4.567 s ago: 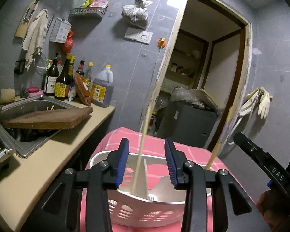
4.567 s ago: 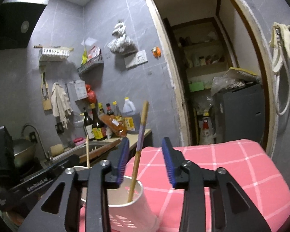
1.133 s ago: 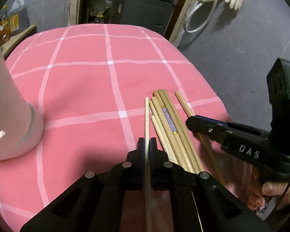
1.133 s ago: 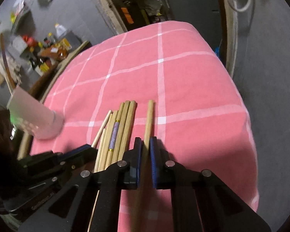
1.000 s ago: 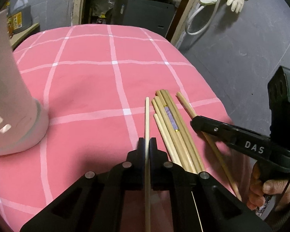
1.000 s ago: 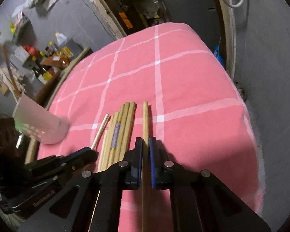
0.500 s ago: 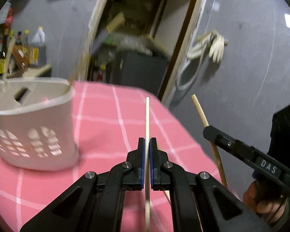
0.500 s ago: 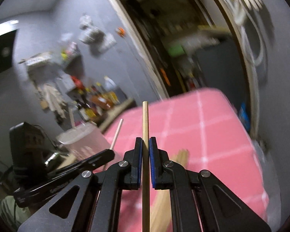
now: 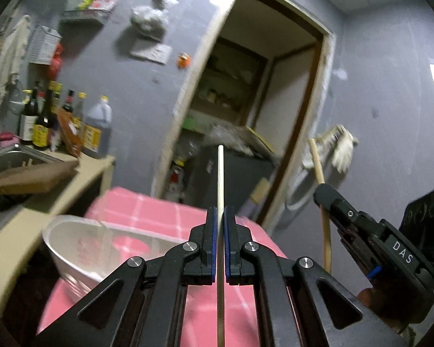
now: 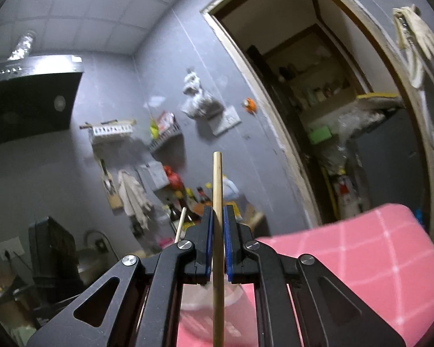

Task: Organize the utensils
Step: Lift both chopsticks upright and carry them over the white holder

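1. Left wrist view: the left gripper [image 9: 220, 241] has its jaws pinched tight on a pale chopstick [image 9: 220, 179] that runs straight out toward 12 o'clock. A second ago this stick was low over the pink checked cloth [image 9: 159, 211] beside the loose bundle; now the view has swung up to the doorway [image 9: 263, 110] and the stick is in the air.
2. The white holder [image 9: 81, 248] sits at 9 o'clock of the jaws, its open mouth facing up, near but not under the stick. It is blurred, so I cannot tell which compartment lies nearest.
3. At 3 o'clock the right gripper [image 9: 322, 193] carries a thicker chopstick [image 9: 321, 173], upright.
4. Right wrist view: the right gripper's jaws are clamped narrowly on that tan chopstick, which points to 12 o'clock. The holder is a pale blur directly below the jaws.
5. Both sticks have left the table, so pickup looks done; next each should tip down into the holder.
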### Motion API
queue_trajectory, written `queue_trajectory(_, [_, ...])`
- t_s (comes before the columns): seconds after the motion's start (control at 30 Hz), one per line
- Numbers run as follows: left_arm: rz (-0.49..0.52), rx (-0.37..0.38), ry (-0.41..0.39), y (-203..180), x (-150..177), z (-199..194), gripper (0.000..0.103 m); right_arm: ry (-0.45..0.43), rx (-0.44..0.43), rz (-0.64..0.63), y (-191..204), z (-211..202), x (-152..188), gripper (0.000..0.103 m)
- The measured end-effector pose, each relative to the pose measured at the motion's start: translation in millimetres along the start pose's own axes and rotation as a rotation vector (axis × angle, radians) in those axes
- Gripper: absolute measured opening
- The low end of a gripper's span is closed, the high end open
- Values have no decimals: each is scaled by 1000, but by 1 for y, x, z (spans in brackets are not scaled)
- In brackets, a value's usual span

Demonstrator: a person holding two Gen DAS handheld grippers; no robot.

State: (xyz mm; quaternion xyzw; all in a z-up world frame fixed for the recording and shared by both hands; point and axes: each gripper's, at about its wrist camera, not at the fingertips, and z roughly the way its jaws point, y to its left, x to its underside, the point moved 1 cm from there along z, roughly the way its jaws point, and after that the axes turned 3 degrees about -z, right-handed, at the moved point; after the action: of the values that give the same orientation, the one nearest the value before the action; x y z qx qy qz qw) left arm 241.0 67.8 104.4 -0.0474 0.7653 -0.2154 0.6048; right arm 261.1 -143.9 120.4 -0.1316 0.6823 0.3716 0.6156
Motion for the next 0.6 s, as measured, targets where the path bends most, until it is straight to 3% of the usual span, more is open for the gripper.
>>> queue_trajectory(0.27, [-75,-90,-162,66,-48,-11,2,-170,-28,-59,30,52,-14,5])
queue_trajectory(0.43, [-128,-116,-257,98,-67,-13,2,-305,7,-68,28,56,-14,5])
queue_trajectory(0.6, [-142,-152,-317,111,-71,-14,2,-372,51,-67,21,59,-13,5])
